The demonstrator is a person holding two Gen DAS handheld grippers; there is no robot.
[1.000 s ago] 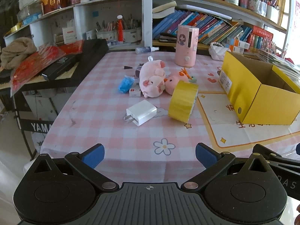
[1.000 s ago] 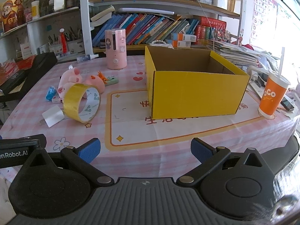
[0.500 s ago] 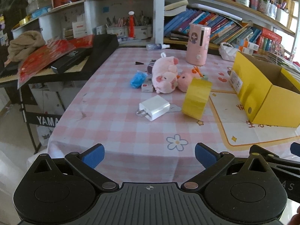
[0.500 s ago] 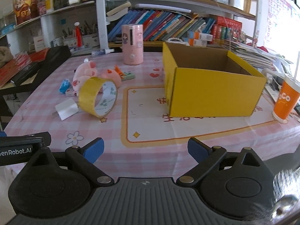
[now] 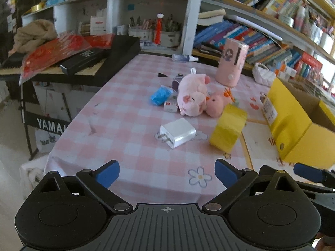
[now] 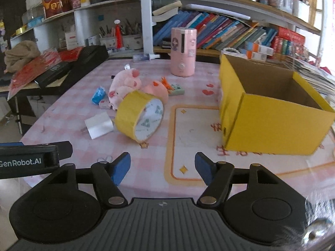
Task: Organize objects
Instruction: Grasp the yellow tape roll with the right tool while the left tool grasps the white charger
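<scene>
On the pink checked tablecloth [image 5: 117, 125] lie a white charger [image 5: 178, 132], a yellow tape roll [image 5: 229, 129] standing on edge, a pink pig plush [image 5: 193, 96], a small orange-pink plush [image 5: 216, 105] and a blue packet [image 5: 161, 97]. The open yellow box [image 6: 270, 108] stands empty at the right. My left gripper [image 5: 166, 174] hovers over the near table edge, its jaws wide and closing slightly, nothing between them. My right gripper [image 6: 162, 168] is closing with nothing between its blue pads, short of the tape roll [image 6: 140, 116] and the charger [image 6: 98, 125].
A pink cylindrical humidifier [image 6: 183, 52] stands behind the plush toys [image 6: 125, 85]. Bookshelves [image 6: 230, 33] run along the back. A black keyboard [image 5: 88, 60] with red packets sits left of the table. A spray bottle [image 5: 185, 58] lies at the far table edge.
Both views have shifted right to left across the table, so the objects sit further right in frame. The right jaws have narrowed clearly; the left jaws only slightly.
</scene>
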